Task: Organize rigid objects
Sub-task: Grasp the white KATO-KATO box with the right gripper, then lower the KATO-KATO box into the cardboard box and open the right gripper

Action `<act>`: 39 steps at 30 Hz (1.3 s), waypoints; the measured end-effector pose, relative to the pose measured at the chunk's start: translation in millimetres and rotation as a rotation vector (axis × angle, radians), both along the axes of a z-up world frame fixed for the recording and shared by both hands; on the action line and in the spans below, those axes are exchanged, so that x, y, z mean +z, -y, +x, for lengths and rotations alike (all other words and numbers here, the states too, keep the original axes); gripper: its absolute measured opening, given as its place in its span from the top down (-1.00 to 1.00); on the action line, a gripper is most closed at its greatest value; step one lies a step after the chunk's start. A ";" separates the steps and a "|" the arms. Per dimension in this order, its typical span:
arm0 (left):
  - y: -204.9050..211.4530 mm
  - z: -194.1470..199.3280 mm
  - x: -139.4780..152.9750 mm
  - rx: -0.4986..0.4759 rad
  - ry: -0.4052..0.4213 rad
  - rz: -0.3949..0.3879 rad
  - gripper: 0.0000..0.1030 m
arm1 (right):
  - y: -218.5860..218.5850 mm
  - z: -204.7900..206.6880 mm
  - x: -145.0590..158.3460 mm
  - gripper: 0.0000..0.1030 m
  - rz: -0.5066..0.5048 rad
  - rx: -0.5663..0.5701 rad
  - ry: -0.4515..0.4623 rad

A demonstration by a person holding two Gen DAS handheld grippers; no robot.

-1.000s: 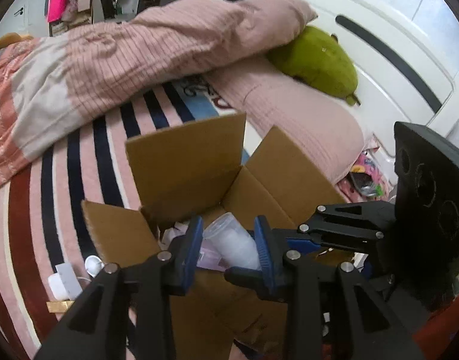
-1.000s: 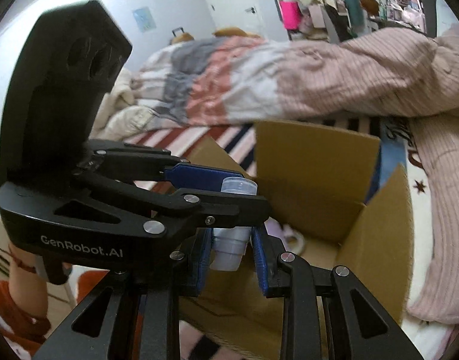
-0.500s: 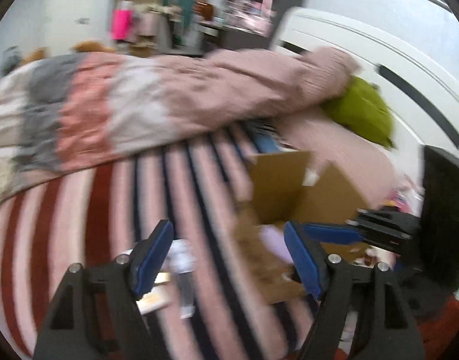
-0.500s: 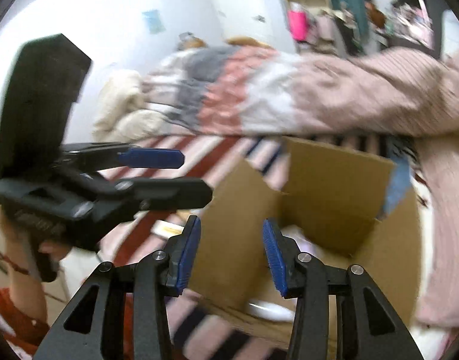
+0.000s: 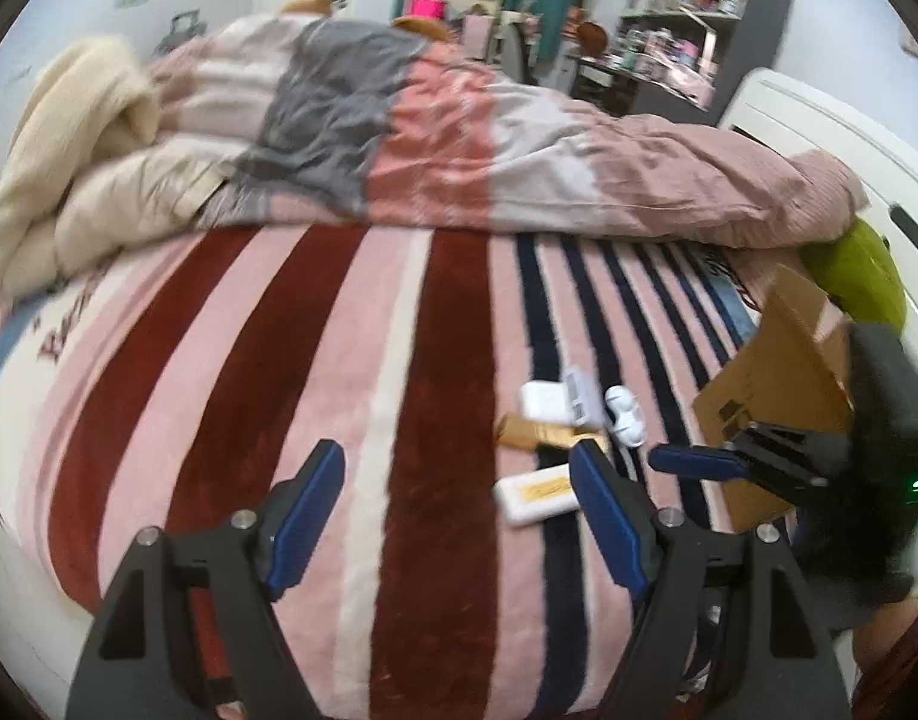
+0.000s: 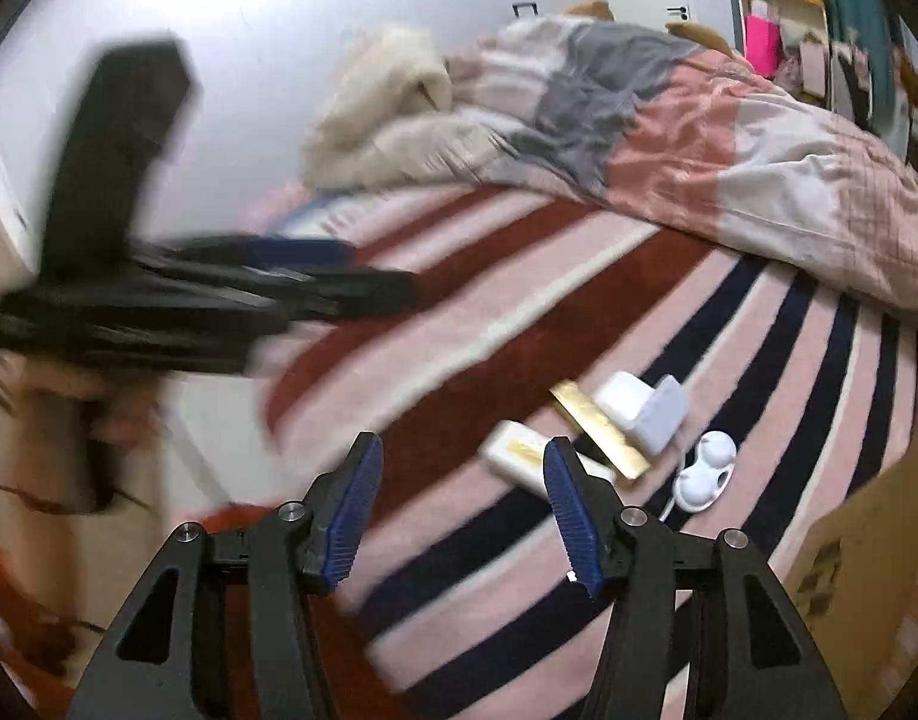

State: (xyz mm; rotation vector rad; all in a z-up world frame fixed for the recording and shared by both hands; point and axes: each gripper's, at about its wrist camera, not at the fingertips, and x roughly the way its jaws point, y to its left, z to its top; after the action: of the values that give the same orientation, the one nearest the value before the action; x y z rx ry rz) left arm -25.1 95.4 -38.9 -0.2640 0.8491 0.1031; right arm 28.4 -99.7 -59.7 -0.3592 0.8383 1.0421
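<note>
Two grippers, left gripper (image 5: 459, 501) and right gripper (image 6: 459, 495), jaws just opening, empty, no legible writing

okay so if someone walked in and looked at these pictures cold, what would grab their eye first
Probably the striped blanket in red, pink and navy that covers the bed, with a small cluster of objects on it: a gold bar-shaped pack, a white box and a flat white-and-yellow pack. Both grippers, left and right, hang open and empty over it, and a cardboard box sits at the right edge.
</note>
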 end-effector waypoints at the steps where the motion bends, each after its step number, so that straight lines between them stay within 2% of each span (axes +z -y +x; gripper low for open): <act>1: -3.1 -1.6 -4.4 0.019 -0.005 -0.003 -0.45 | -7.6 5.0 -14.8 -0.01 -0.044 -0.001 0.015; 6: -11.8 -5.6 -22.2 0.039 -0.013 -0.024 -0.45 | -24.8 30.8 -51.4 -0.01 -0.080 0.051 -0.017; 9: -11.1 -3.2 -26.7 0.034 -0.014 -0.047 -0.45 | -34.9 43.0 -62.4 -0.01 -0.098 0.081 -0.032; 11: -8.5 -1.8 -25.4 0.024 -0.015 -0.042 -0.45 | -39.0 47.2 -68.2 -0.13 -0.107 0.092 -0.061; 14: -5.2 0.8 -24.2 0.006 -0.020 -0.032 -0.45 | -38.3 46.2 -69.6 -0.17 -0.136 0.116 -0.101; 18: 0.5 3.2 -23.6 -0.007 -0.022 -0.042 -0.45 | -30.3 42.2 -70.6 -0.20 -0.121 0.199 -0.266; 20: 3.7 3.4 -23.5 -0.011 -0.025 -0.038 -0.45 | -28.1 42.0 -74.7 -0.17 -0.122 0.178 -0.294; 21: 5.0 3.3 -23.5 -0.011 -0.027 -0.037 -0.45 | -27.9 41.6 -76.9 -0.13 -0.135 0.137 -0.257; 23: 6.3 2.2 -24.1 -0.013 -0.031 -0.042 -0.45 | -28.0 37.2 -77.8 0.31 -0.136 0.093 -0.184; 24: 6.5 1.6 -24.8 -0.014 -0.036 -0.046 -0.45 | -28.2 33.2 -78.1 0.40 -0.134 0.085 -0.153; 27: 8.6 -0.6 -23.7 -0.021 -0.042 -0.045 -0.45 | -28.3 19.7 -71.9 0.40 -0.134 0.083 -0.054; 30: 14.2 -0.7 -15.7 -0.055 -0.019 -0.068 -0.45 | -19.7 13.9 -52.3 0.40 -0.073 0.084 -0.050; 36: 41.2 4.5 22.7 -0.170 0.084 -0.141 -0.41 | 15.7 -6.2 20.4 0.40 0.123 0.108 0.008; 39: 64.8 10.7 49.2 -0.254 0.151 -0.163 -0.11 | 37.4 -14.0 52.7 0.40 0.205 0.107 0.046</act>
State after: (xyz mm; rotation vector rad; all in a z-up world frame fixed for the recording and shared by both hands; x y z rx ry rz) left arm -14.4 30.6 10.3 -0.3107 0.7349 -0.2220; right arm 14.3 -137.0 -7.0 -0.2549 0.6699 1.2039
